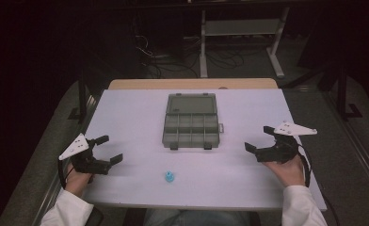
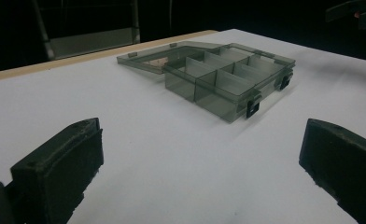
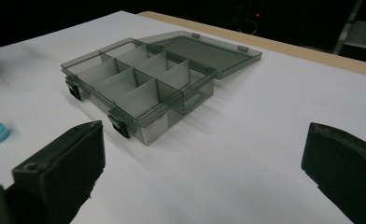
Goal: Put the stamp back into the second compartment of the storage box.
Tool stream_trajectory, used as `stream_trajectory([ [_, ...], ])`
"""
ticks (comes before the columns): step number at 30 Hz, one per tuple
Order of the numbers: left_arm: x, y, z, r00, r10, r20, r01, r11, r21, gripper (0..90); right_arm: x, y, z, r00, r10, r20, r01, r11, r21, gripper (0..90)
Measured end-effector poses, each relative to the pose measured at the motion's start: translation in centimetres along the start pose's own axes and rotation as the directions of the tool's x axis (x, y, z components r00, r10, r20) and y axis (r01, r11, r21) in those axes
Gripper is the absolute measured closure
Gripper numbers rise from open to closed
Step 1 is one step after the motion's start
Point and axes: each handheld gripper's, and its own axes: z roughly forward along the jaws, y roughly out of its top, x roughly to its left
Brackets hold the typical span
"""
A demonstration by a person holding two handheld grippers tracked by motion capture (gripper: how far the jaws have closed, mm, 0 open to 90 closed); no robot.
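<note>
1. A small blue piece (image 1: 169, 177) is seen standing near the front edge of the bench (image 1: 248, 183), midway between its sides and well apart from both claws.
2. An open compartment box (image 1: 191, 121), lid laid flat behind it, is set at the bench's middle; all compartments appear empty.
3. The left claw (image 1: 108, 149) is held spread and empty near the left edge.
4. The right claw (image 1: 259, 139) is likewise held spread and empty near the right edge.
5. The piece is judged light, stiff plastic, perhaps slippery and easily toppled; a grip across its narrower upper part is suggested.
</note>
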Motion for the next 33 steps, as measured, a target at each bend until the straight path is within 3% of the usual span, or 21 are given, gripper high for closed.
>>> stream_trajectory([
  [23, 0.0, -0.1, 0.0, 1.0, 0.005, -0.004, -0.005, 1.0, 0.006, 0.0, 0.5, 0.2, 0.3, 0.9997, 0.008, -0.024, -0.008, 0.999, 0.031, 0.0],
  [33, 0.0, -0.1, 0.0, 1.0, 0.007, -0.004, -0.007, 0.9999, 0.009, 0.0, 1.1, 0.8, 1.0, 0.999, -0.022, -0.039, 0.024, 0.998, 0.058, 0.0],
])
